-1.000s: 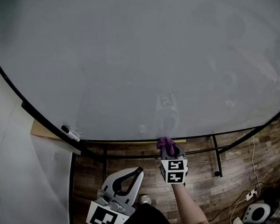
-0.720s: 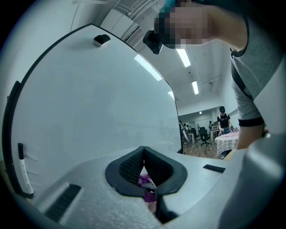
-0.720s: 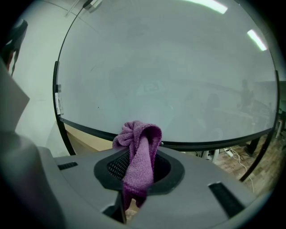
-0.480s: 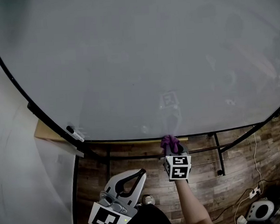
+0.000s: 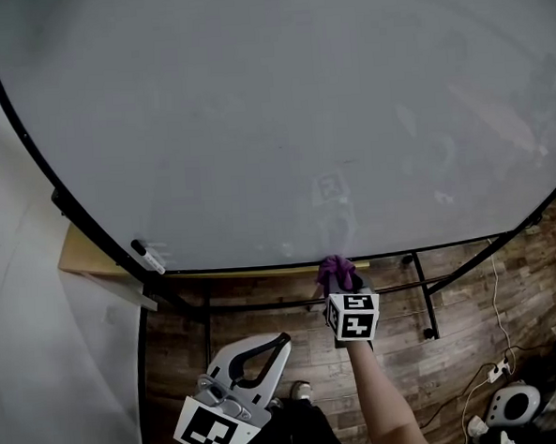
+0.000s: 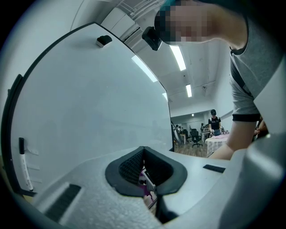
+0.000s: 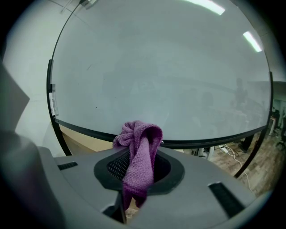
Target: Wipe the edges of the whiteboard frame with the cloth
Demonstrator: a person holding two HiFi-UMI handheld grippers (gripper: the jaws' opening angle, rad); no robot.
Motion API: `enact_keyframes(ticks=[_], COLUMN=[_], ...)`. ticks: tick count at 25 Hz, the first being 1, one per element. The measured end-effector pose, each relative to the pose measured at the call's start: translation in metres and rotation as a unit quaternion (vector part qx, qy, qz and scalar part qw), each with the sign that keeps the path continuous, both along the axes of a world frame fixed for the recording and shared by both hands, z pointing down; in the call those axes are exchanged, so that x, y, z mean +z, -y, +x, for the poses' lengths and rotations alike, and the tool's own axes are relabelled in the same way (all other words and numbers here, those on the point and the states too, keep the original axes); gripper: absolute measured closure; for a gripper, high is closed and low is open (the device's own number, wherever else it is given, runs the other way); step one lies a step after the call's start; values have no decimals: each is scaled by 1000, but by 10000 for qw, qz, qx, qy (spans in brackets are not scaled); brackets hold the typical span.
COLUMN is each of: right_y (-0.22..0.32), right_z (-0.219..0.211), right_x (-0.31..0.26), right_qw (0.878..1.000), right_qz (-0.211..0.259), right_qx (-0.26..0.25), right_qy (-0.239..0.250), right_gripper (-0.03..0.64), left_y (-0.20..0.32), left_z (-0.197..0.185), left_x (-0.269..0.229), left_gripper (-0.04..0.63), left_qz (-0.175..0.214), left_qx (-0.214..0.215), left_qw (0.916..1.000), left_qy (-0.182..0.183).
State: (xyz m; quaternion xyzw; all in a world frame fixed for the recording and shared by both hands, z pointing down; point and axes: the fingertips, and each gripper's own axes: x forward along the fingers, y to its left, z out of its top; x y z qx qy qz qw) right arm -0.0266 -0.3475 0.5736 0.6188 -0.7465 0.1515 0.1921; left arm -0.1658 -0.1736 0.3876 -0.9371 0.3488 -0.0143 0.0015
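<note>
Jaws of the left gripper [image 5: 281, 339] meet on nothing, low at lower left, parked clear of the work. Right gripper [image 5: 336, 280], at lower centre, clamps the cloth [image 5: 332, 267] with a bunched wad poking past its tips, so fabric rather than plastic meets the frame [image 5: 243, 267]. The wad sits at the bottom edge, apparently touching. Rightward that edge runs bare to the corner. Leftward a marker [image 5: 147, 258] sits by the corner and would likely block a full pass.

Cloth [image 5: 331, 266], in the right gripper [image 5: 338, 280], touches the whiteboard frame [image 5: 262, 266] at six o'clock. Marker [image 5: 147, 258] at eight o'clock. Left gripper [image 5: 278, 339] below, apart.
</note>
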Motion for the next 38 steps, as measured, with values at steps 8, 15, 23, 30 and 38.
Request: enact_keyframes(ticks=[8, 15, 23, 30, 38], right_y=[1, 1, 3, 5, 7], right_z=[0, 12, 37, 70, 108], right_x=[1, 0, -2, -3, -3], right_qw=[10000, 9990, 9961, 9964, 9970], right_qz=[45, 150, 178, 172, 163], right_qx=[-63, -415, -857, -828, -760], right_qy=[33, 101, 52, 65, -39], right_gripper=[548, 548, 548, 548, 548], left_y=[7, 14, 17, 19, 24], left_z=[5, 50, 105, 137, 167], left_x=[-7, -6, -2, 1, -1], left_gripper=[578, 578, 578, 578, 578], left_qz=[96, 42, 15, -60, -27], left_qx=[-3, -117, -153, -224, -199], left_qw=[9999, 9999, 9998, 9997, 9998], left_qy=[50, 40, 160, 96, 34])
